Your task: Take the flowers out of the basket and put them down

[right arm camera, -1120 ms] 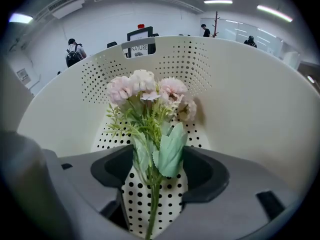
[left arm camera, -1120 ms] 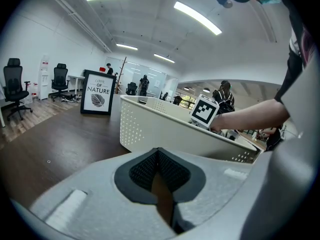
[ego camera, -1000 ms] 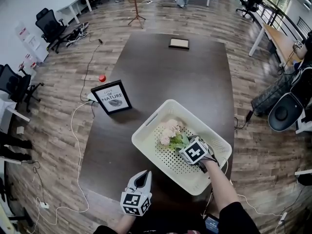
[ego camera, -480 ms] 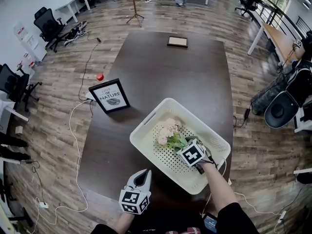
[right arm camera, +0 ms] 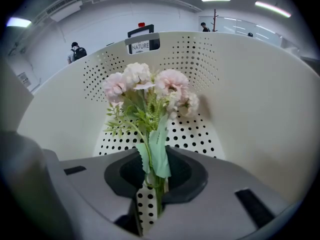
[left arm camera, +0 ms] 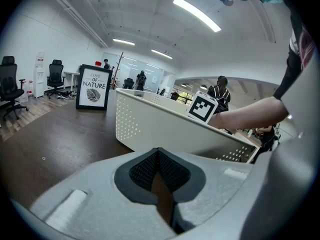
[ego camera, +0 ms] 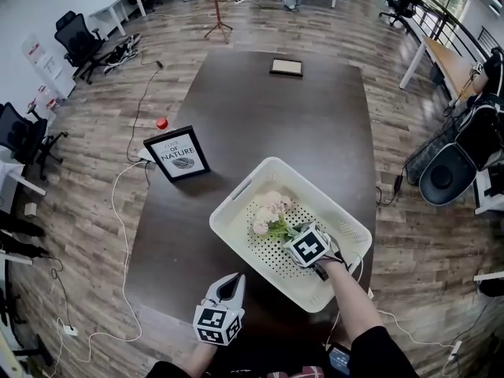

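On the dark counter (ego camera: 260, 109) the white basket (ego camera: 236, 199) still contains the flowers (ego camera: 268, 209). The right gripper (right arm camera: 150, 194) has just been closing its jaws, which now pinch the stems. The left gripper (ego camera: 229, 285) is clenched and empty. The grasp looks made — next comes lifting clear of the walls.

Your dark wooden table (ego camera: 268, 124) carried three things: a white perforated basket (ego camera: 234, 203) near your edge, a framed sign (ego camera: 177, 154) standing at its left edge, and a flat frame (ego camera: 286, 68) lying at the far end.
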A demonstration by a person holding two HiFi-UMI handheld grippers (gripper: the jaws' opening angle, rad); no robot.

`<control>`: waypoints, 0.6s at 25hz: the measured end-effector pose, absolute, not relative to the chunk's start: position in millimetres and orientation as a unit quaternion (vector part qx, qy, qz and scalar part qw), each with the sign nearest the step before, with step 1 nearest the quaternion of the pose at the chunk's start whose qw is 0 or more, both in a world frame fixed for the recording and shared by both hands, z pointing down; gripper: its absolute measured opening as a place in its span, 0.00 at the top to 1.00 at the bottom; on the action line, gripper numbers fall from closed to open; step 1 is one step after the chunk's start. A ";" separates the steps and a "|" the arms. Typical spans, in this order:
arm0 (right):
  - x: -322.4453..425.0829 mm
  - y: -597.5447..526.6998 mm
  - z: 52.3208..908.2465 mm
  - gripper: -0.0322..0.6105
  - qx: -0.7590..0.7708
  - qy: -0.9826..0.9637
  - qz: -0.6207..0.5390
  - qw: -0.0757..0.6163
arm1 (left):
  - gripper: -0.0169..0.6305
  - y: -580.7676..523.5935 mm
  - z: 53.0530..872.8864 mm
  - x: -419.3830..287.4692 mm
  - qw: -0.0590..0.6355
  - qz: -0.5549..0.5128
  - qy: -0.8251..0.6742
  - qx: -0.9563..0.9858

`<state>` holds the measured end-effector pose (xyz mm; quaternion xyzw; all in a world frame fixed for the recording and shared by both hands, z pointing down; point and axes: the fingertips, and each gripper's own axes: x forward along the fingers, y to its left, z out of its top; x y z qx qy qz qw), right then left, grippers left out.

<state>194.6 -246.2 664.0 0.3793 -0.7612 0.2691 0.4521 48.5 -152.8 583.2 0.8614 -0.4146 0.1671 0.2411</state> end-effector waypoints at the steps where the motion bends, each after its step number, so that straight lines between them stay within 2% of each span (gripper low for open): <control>1: 193.6 -245.2 664.3 0.84 0.379 -0.763 0.269 0.450 | 0.96 -152.1 583.1 48.8 0.241 0.167 -0.415 0.861; 15: 195.0 -244.7 666.8 0.87 0.387 -0.765 0.281 0.431 | 0.96 -145.6 580.7 47.5 0.234 0.166 -0.419 0.861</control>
